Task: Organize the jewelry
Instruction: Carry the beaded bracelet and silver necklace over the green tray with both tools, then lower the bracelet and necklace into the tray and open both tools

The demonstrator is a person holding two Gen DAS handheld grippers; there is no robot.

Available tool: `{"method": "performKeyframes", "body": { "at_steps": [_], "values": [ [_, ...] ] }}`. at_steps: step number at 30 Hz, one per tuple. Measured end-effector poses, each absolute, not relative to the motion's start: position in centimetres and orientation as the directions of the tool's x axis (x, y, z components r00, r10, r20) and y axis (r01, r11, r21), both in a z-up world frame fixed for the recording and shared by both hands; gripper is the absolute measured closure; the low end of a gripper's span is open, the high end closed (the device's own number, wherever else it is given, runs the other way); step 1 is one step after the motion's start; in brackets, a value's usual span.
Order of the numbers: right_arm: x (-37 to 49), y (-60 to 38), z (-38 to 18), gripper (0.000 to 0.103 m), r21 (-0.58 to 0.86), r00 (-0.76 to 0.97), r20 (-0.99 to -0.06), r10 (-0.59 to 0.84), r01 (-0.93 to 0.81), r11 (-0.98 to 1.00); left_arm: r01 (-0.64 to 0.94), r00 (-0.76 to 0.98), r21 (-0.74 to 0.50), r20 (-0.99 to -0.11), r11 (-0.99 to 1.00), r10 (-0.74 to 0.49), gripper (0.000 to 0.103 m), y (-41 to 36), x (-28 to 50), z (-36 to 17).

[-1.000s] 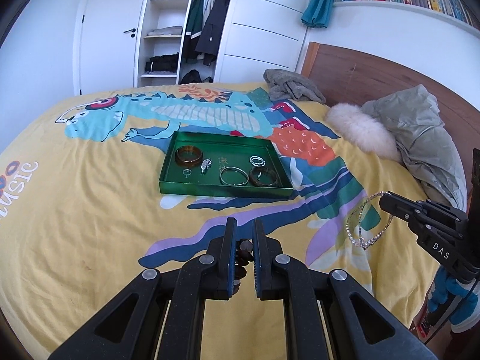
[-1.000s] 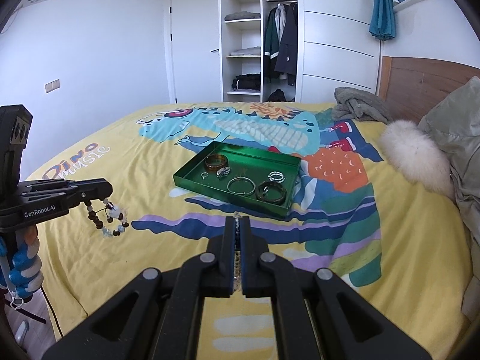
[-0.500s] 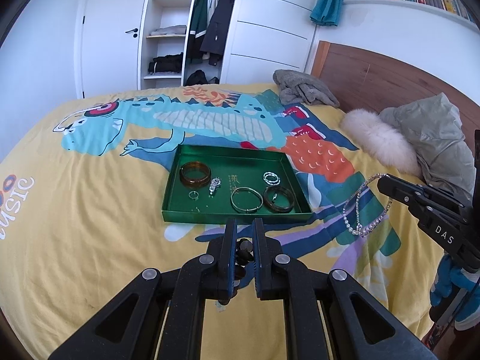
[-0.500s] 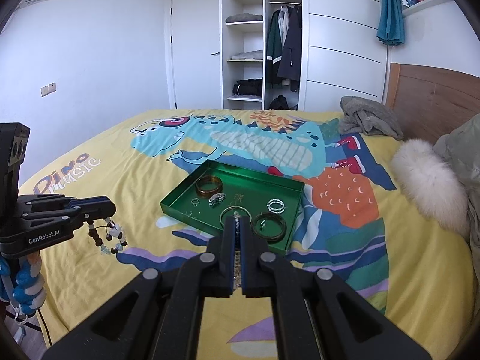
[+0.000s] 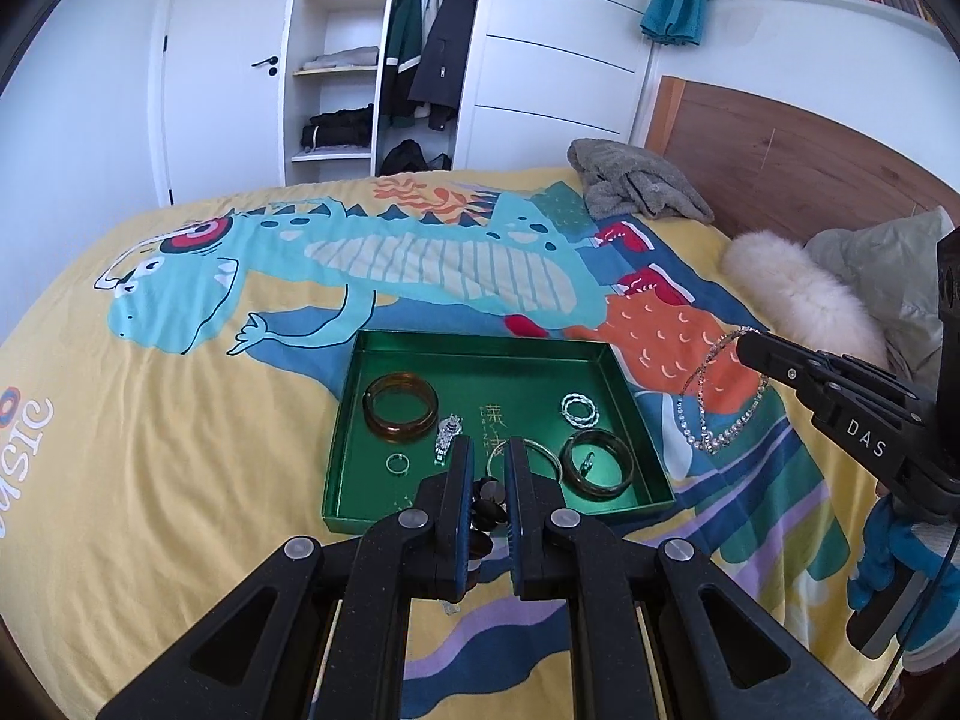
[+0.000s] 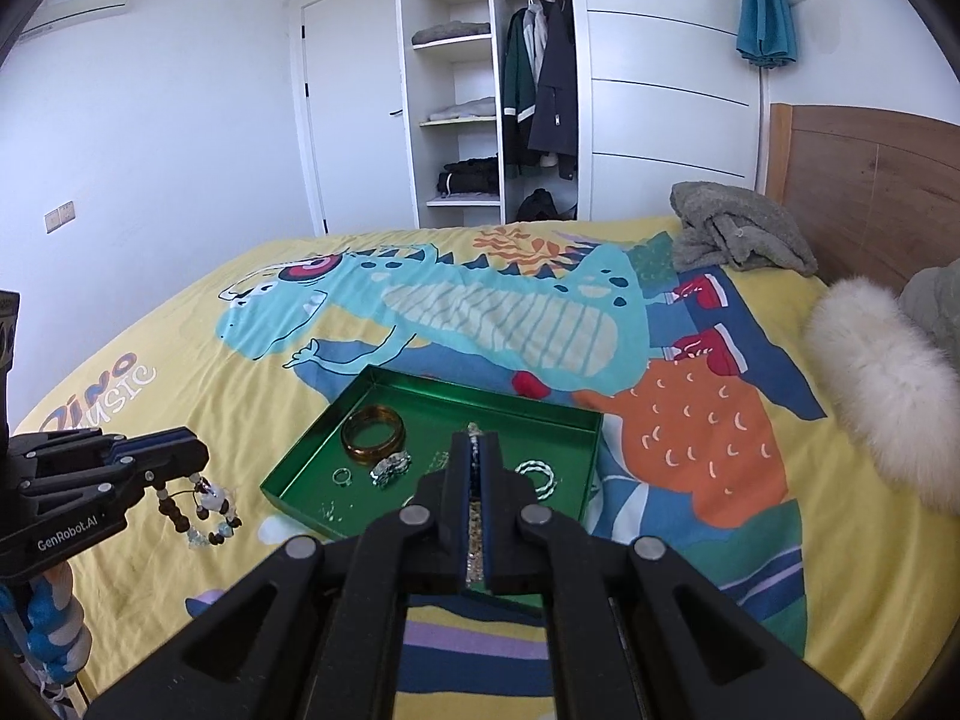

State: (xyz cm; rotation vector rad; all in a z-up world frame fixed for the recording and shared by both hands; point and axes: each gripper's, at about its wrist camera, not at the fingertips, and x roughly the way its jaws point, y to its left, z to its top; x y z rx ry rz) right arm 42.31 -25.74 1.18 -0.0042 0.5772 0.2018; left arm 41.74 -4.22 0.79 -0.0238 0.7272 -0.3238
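Left wrist view looked down over the left gripper (image 5: 485, 450), whose jaws stood narrow, clamped on a dark beaded bracelet (image 5: 487, 507) that sat between the pads. Just beyond its tips lay the green tray (image 5: 480, 343) on the yellow dinosaur bedspread (image 5: 180, 420). Inside the tray, an amber bangle (image 5: 400, 407) lay at the far left, a small ring (image 5: 397, 464) nearer, and a silver watch-like piece (image 5: 447, 437) beside them; a twisted silver ring (image 5: 579, 409) lay at the far right, a dark green bangle (image 5: 597, 464) near right, and a thin silver hoop (image 5: 543, 455) partly hidden behind the fingers. To the right, the right gripper (image 5: 747, 342) hung a sparkling rhinestone chain (image 5: 717, 408) in the air, just right of the tray's edge.

Right wrist view showed the right gripper (image 6: 475, 444) pinched fully together on that chain (image 6: 474, 534), which ran along the slit between the pads, its tips over the tray (image 6: 300, 468). At the left, the left gripper (image 6: 192, 450) carried the beaded bracelet (image 6: 201, 507) dangling above the bedspread (image 6: 690, 570), left of the tray's near corner. A fluffy white cushion (image 6: 882, 396) and a grey blanket (image 6: 738, 228) lay near the wooden headboard (image 6: 870, 180).
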Motion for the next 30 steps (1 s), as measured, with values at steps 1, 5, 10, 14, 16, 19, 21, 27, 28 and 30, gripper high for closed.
{"method": "performKeyframes", "body": {
  "at_steps": [1,5,10,14,16,19,21,27,28,30],
  "values": [
    [43.1,-25.8,1.1,0.101,0.054,0.817,-0.545,0.188,-0.189,0.98,0.279,0.698,-0.133,-0.652,0.951,-0.296,0.093,-4.4,42.5,0.7],
    [46.5,-26.0,0.2,0.101,0.054,0.808,-0.556,0.195,-0.199,0.979,0.276,0.685,-0.142,-0.665,0.951,-0.298,0.093,-5.2,45.6,0.2],
    [50.2,-26.1,-1.6,0.101,0.068,0.794,-0.569,0.215,-0.215,0.974,0.277,0.665,-0.149,-0.683,0.949,-0.301,0.093,-6.5,49.4,-1.2],
    [53.3,-26.0,-3.7,0.101,0.086,0.776,-0.589,0.226,-0.218,0.972,0.288,0.645,-0.145,-0.702,0.947,-0.303,0.093,-8.1,52.1,-2.9],
    [54.5,-25.8,-4.5,0.101,0.082,0.77,-0.598,0.224,-0.219,0.972,0.303,0.634,-0.15,-0.705,0.941,-0.317,0.093,-8.4,52.5,-3.8],
    [56.1,-25.2,-6.0,0.101,0.082,0.758,-0.609,0.233,-0.233,0.969,0.327,0.613,-0.128,-0.725,0.936,-0.313,0.093,-8.6,52.4,-5.9],
    [56.9,-24.7,-7.1,0.101,0.09,0.746,-0.62,0.244,-0.242,0.966,0.336,0.597,-0.1,-0.746,0.937,-0.294,0.093,-8.6,52.1,-7.6],
    [59.0,-24.0,-11.3,0.101,0.12,0.679,-0.692,0.244,-0.224,0.967,0.28,0.558,-0.071,-0.799,0.957,-0.223,0.093,-6.8,53.0,-11.6],
    [59.3,-23.9,-12.0,0.101,0.12,0.663,-0.71,0.237,-0.218,0.969,0.274,0.556,-0.069,-0.803,0.959,-0.216,0.093,-6.5,53.1,-11.9],
    [59.6,-23.9,-12.9,0.1,0.095,0.652,-0.731,0.202,-0.196,0.976,0.266,0.551,-0.061,-0.809,0.962,-0.204,0.093,-6.4,53.2,-12.4]
  ]
}}
